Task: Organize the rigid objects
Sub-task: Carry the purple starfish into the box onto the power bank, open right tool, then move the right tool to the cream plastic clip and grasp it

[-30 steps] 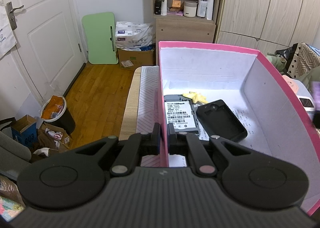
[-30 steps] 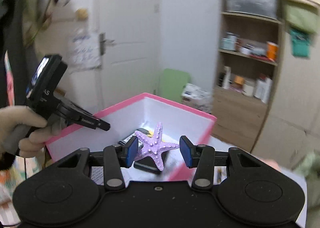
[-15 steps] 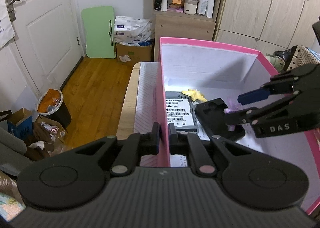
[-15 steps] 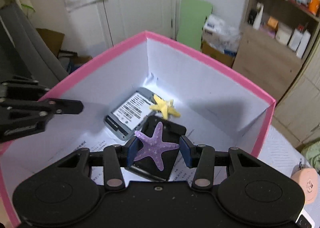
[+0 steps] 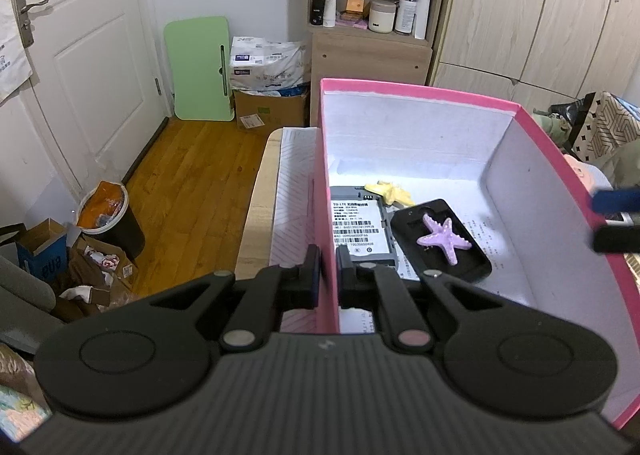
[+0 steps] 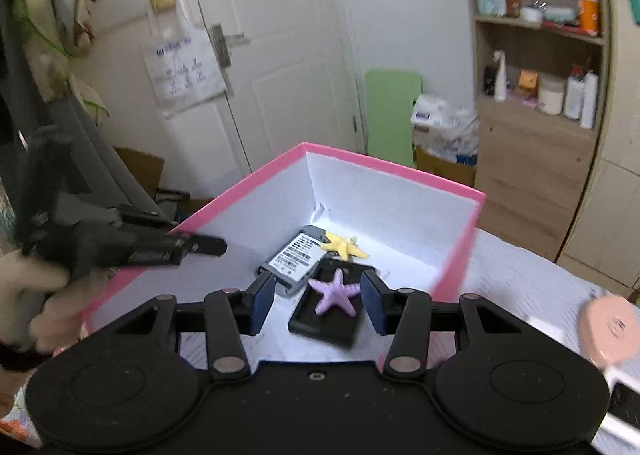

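— Box (image 5: 420, 95), pink outside and white inside, seen open-topped on the table (image 5: 256, 215). Left gripper (image 5: 328, 267)?

— Clamped shut on the box's near-left wall, one finger outside, the other inside. Held by a gloved hand (image 6: 36, 295) at the left edge of the right wrist view.

— And the right gripper (image 6: 318, 303)?

— Jaws apart, blue pads either side of empty air, nothing between them. Positioned above the near-right rim of the box; only its blurred tips (image 5: 616, 215) seen at the right edge of the left wrist view.

— Purple starfish (image 5: 444, 233)?

— Lying flat on the black tray-like case (image 5: 476, 267) on the box floor, free of both pads.

— Anything else inside?

— Grey device (image 5: 356, 227) with a barcode label, left of the black case and touching it. Yellow starfish (image 5: 390, 191) at its far end, partly resting on it.

— Outside the box?

— Round peach-coloured thing (image 6: 612, 329) on the table to the right, too blurred to identify.
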A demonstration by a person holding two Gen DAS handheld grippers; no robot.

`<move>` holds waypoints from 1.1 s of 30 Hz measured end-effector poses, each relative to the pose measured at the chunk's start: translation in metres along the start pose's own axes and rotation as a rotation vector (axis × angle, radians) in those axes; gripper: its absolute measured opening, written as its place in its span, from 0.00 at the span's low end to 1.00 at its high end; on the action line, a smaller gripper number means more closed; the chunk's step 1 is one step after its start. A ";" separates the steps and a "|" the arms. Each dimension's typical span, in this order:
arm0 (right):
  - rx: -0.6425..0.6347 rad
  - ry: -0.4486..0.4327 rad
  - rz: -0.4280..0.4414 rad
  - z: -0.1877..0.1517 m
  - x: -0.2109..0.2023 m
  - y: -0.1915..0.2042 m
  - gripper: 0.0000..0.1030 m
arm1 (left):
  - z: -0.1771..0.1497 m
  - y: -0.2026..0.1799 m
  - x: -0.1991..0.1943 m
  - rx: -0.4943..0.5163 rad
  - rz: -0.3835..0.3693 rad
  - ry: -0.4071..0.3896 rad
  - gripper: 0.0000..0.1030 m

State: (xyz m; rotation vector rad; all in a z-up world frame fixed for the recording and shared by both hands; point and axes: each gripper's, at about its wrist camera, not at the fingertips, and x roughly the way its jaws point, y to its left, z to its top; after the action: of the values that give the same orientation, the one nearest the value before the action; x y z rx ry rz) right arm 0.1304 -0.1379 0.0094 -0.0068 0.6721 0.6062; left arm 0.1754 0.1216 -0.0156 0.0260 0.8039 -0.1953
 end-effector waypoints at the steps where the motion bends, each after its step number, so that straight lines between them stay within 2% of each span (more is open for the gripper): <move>1: 0.010 -0.014 -0.016 -0.009 -0.010 -0.002 0.52 | 0.000 0.000 -0.001 0.006 -0.001 0.000 0.07; 7: 0.049 -0.101 -0.042 -0.055 -0.074 -0.011 0.52 | 0.000 0.002 -0.001 0.005 -0.003 0.000 0.07; 13: 0.130 -0.088 -0.184 -0.095 -0.107 -0.029 0.53 | 0.000 0.000 -0.001 0.019 0.006 0.002 0.07; 19: 0.186 -0.039 -0.346 -0.132 -0.105 -0.057 0.55 | 0.001 -0.002 -0.001 0.017 0.007 0.003 0.07; 25: 0.141 0.009 -0.496 -0.146 -0.090 -0.075 0.59 | 0.002 -0.003 -0.001 0.027 0.012 0.003 0.07; 29: 0.085 0.010 -0.548 -0.145 -0.086 -0.085 0.72 | 0.003 -0.005 -0.001 0.034 0.016 0.004 0.07; 31: 0.095 0.005 -0.563 -0.148 -0.081 -0.096 0.73 | 0.003 -0.005 0.000 0.040 0.019 0.005 0.07; 33: 0.096 -0.006 -0.541 -0.151 -0.075 -0.101 0.73 | 0.003 -0.006 0.000 0.047 0.023 0.005 0.07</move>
State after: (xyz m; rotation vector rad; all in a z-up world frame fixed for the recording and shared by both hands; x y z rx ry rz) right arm 0.0496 -0.2903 -0.0841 -0.0946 0.6574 0.0536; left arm 0.1761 0.1154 -0.0134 0.0798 0.8041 -0.1927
